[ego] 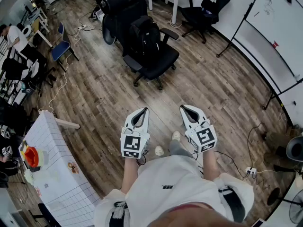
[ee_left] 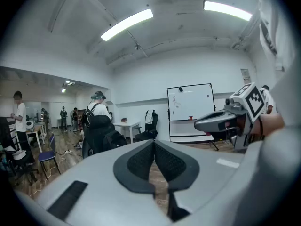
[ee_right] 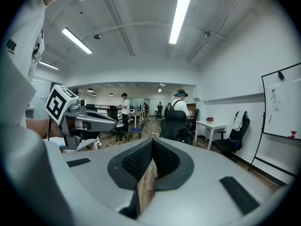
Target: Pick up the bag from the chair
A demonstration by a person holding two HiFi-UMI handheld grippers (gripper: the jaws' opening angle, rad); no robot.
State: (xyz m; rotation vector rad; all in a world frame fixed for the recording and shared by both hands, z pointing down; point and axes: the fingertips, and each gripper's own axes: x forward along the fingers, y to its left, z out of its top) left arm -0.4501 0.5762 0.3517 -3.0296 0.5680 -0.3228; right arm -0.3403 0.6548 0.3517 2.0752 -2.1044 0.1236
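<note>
left hand-held gripper [ego: 141,110] and right hand-held gripper [ego: 185,108] are closed, empty, well apart from the bag [ego: 144,34].

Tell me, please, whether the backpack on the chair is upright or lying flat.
Upright: the black backpack stands on the office chair seat, leaning against its backrest.

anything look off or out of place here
Nothing spilled or damaged. The one oddity is the black bag sitting upright on the seat of the office chair, which stands on open floor; a white cable trails loose across the boards.
</note>
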